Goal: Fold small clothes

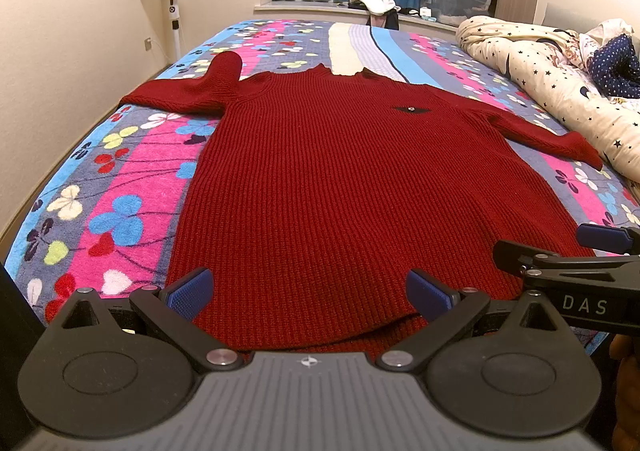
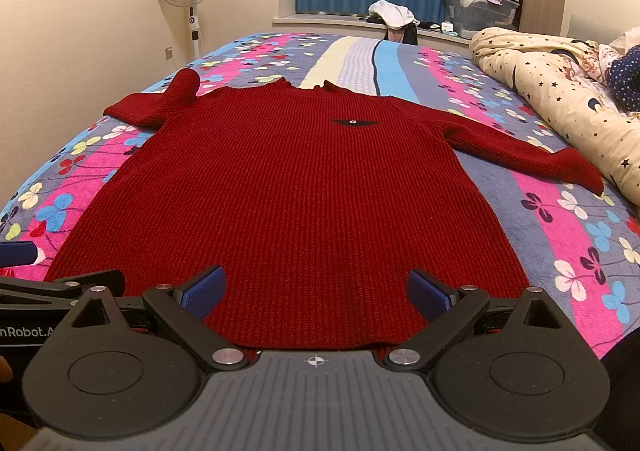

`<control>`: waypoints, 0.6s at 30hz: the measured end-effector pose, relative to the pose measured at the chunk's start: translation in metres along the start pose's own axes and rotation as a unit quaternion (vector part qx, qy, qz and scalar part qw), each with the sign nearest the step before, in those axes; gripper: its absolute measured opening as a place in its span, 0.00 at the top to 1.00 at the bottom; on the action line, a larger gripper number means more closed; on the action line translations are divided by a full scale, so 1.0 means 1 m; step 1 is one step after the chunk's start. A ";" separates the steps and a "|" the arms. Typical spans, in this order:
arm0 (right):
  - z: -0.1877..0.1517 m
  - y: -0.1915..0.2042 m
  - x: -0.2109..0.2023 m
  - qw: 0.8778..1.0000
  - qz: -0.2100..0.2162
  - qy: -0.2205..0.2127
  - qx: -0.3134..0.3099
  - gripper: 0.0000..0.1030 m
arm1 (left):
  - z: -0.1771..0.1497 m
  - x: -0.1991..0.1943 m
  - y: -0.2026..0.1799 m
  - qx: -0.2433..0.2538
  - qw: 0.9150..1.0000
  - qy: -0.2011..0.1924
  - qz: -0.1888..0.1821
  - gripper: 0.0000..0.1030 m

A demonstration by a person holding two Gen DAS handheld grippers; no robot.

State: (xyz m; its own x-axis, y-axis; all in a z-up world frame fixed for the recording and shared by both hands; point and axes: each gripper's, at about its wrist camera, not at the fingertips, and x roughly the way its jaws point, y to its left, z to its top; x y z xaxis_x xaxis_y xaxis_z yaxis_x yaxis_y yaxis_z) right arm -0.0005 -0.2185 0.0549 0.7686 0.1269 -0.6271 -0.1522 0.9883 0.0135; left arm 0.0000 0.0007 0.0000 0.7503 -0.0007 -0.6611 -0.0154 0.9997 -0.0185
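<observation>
A dark red ribbed knit sweater [image 1: 328, 179] lies flat, front up, on a bed covered by a striped blanket with clover-like flowers [image 1: 120, 187] — hem toward the cameras, collar away. Its left-hand sleeve is bent back on itself; the other stretches toward a cream star-print quilt [image 1: 552, 83]. The left gripper [image 1: 308, 293] and right gripper [image 2: 316, 291] hover at the hem side by side, blue-padded fingers spread wide, holding nothing.
</observation>
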 end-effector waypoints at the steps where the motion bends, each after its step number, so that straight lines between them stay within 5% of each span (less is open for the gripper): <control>1: 0.000 0.000 0.000 1.000 0.000 0.000 0.000 0.05 | 0.000 0.000 0.000 0.000 1.000 0.000 0.000 0.01; 11: 0.005 0.009 0.001 1.000 0.001 -0.001 0.001 0.06 | 0.002 -0.002 0.001 -0.002 1.000 -0.004 -0.003 0.01; 18: 0.011 -0.008 -0.018 0.998 0.015 -0.041 0.035 0.10 | 0.018 -0.017 0.021 0.001 0.996 -0.085 -0.010 0.01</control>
State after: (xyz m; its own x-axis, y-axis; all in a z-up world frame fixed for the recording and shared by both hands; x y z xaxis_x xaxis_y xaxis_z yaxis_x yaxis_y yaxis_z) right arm -0.0061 -0.2274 0.0747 0.8129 0.1594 -0.5602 -0.1337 0.9872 0.0870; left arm -0.0011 0.0219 0.0246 0.8513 -0.0174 -0.5244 0.0028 0.9996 -0.0286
